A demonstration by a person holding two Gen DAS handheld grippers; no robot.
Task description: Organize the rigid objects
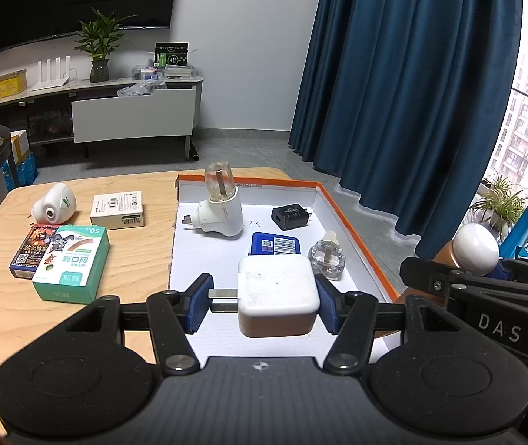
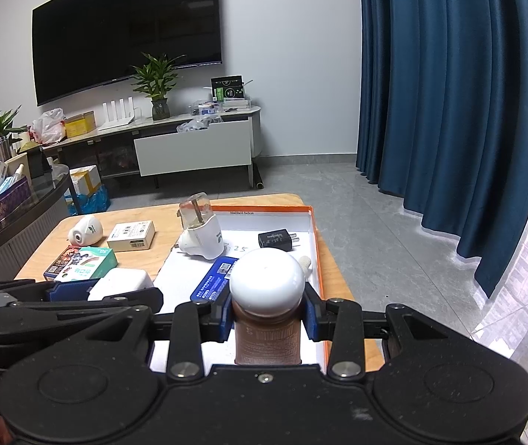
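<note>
My left gripper (image 1: 262,306) is shut on a white square power adapter (image 1: 278,289), held over the near part of the orange-rimmed white box (image 1: 352,230). My right gripper (image 2: 268,313) is shut on a brown bottle with a round white cap (image 2: 267,282), held over the box's near right side; it shows at the right of the left wrist view (image 1: 473,248). In the box lie a white plug-in vaporizer (image 1: 219,211), a black charger (image 1: 290,217), a blue card (image 1: 274,243) and a small clear bottle (image 1: 327,257).
On the wooden table (image 1: 134,252) left of the box lie a white rounded device (image 1: 55,204), a white carton (image 1: 117,210), a green plaster box (image 1: 73,263) and a dark card pack (image 1: 30,250). A blue curtain (image 1: 404,74) hangs to the right.
</note>
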